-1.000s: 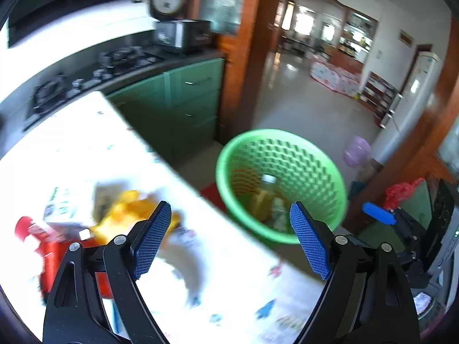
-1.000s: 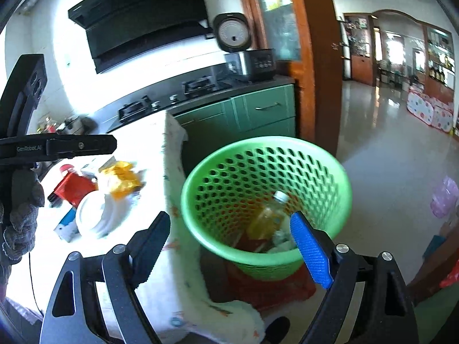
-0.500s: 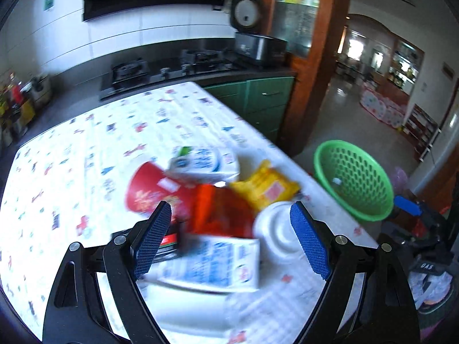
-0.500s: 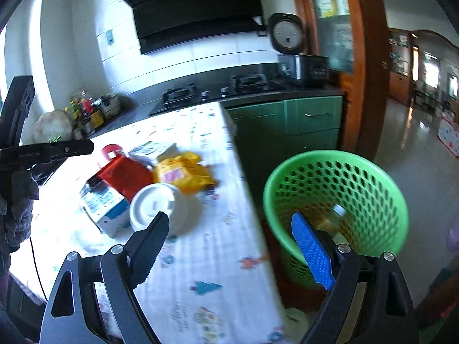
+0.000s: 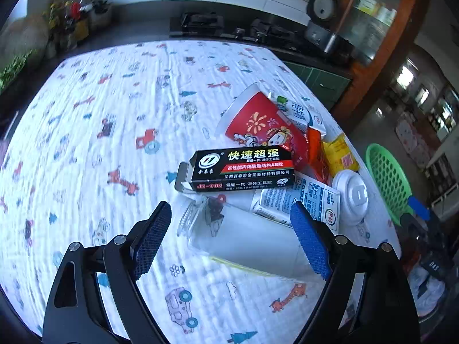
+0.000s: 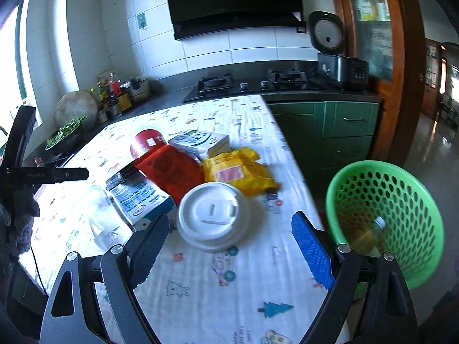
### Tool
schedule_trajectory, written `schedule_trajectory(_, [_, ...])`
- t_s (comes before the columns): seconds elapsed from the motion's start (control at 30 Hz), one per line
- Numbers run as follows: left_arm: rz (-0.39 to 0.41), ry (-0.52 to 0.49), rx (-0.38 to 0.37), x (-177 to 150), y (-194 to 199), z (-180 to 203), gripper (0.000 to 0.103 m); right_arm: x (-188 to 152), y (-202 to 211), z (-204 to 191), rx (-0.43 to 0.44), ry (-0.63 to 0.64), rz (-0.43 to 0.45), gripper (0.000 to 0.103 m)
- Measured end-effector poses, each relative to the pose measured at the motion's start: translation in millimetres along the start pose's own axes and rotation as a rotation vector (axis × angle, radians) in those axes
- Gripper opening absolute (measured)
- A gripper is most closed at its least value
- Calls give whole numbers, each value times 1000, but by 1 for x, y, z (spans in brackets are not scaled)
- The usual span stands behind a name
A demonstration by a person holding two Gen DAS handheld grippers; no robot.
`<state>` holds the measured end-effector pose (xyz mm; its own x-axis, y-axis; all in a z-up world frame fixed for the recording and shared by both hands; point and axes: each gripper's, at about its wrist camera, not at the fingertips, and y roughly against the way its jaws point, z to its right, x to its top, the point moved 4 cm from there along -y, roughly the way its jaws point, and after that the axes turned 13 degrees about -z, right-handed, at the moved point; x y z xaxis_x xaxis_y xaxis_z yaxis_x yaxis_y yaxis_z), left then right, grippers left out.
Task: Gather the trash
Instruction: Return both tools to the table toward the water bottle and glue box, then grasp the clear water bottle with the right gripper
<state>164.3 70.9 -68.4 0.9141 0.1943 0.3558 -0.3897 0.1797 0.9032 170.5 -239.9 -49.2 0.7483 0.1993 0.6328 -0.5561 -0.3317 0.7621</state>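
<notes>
A heap of trash lies on the patterned tablecloth (image 5: 114, 132): a clear plastic bottle (image 5: 238, 238), a black glue box (image 5: 243, 169), a red paper cup (image 5: 258, 126), blue-white milk cartons (image 5: 304, 200), a yellow packet (image 5: 340, 154) and a white lid (image 5: 351, 195). My left gripper (image 5: 232, 240) is open, its jaws either side of the clear bottle. My right gripper (image 6: 229, 249) is open and empty, just in front of the white lid (image 6: 213, 215). The green basket (image 6: 396, 206) stands beside the table with a bottle (image 6: 370, 232) inside.
A dark counter with a gas hob (image 6: 252, 84) and a rice cooker (image 6: 335, 54) runs behind the table. Green cabinets (image 6: 338, 126) stand beyond the table's far end. Bottles and jars (image 6: 114, 97) crowd the counter at the left.
Both grippers have swung from the green basket back over the table. The left one has come down close over the clear bottle; the right one now faces the white lid.
</notes>
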Motion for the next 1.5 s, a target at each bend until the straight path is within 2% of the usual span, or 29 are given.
schedule_trajectory(0.2, [8,153,18,-1,-4,-14,84,2,-13,-7,52,8,-11,84])
schedule_trajectory(0.4, [-26,248,19,1,-19,-14,84,1,-15,-10,85,12,0,84])
schedule_trajectory(0.63, [-55,294,25,2,-31,-20,84,-4,-14,-1,80,0,-5,84])
schedule_trajectory(0.8, [-28,289,34,1,-15,-29,84,-2,-14,-8,116,22,-23,84])
schedule_trajectory(1.07, [22,279,82,0,15,-62,84,14,-28,-60,207,172,-75,84])
schedule_trajectory(1.2, [49,265,115,-2,29,-76,84,21,-42,-98,246,282,-120,79])
schedule_trajectory(1.5, [90,225,146,-2,49,-98,84,28,-80,-172,333,490,-241,76])
